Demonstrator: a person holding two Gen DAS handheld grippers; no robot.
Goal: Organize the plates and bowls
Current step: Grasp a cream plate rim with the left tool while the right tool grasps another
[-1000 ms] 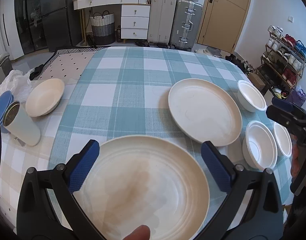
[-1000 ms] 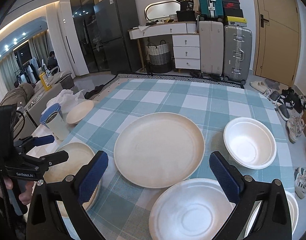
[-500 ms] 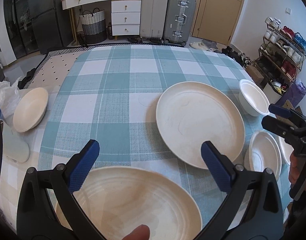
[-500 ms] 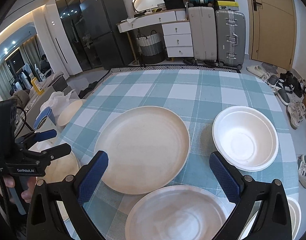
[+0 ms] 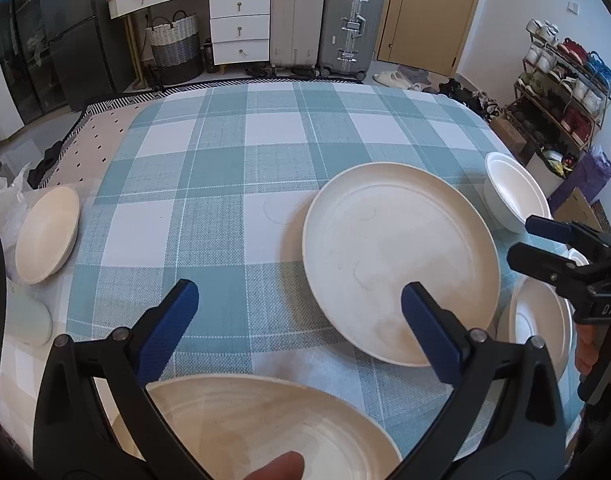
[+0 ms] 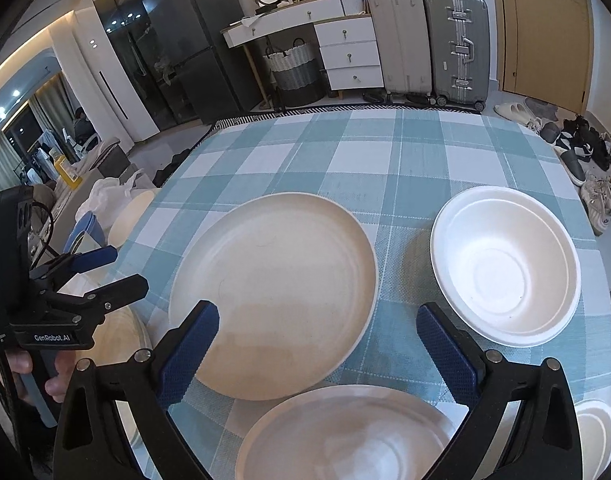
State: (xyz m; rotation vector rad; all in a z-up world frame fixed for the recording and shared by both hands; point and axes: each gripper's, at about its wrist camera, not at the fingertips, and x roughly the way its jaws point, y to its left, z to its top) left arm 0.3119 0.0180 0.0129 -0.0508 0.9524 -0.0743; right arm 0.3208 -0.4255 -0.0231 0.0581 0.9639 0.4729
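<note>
A: Left gripper (image 5: 299,322) — jaws spread wide, nothing between the blue pads; it hangs over the teal-and-white checked worktop (image 5: 233,168), above the far rim of the nearest large cream plate with a brownish stain (image 5: 261,424).

B: Right gripper (image 6: 317,344) much the same; jaws fully apart, holding nothing; it sits over the near edge of the big round cream plate in mid-worktop (image 6: 273,292).

A: That same big plate lies flat, to the right of centre in the left view; right pad of the left gripper overlaps its near rim in the picture — touching or not, cannot tell.

B: White foam bowl (image 6: 505,264) upright just beside the big plate on its right, a strip of cloth between them; a second shallow white bowl (image 6: 345,436) just in front of the right gripper, partly under the jaws; a third white bowl (image 6: 595,436) cut off at the right edge.

A: Far left edge of the worktop: small cream bowl (image 5: 45,234), well apart from the plates; a pale cup (image 5: 29,316) near it, mostly out of frame.

B: Beyond the worktop: white drawer unit (image 6: 351,54), two upright suitcases (image 6: 455,44), dark fridge (image 6: 181,60).
</note>
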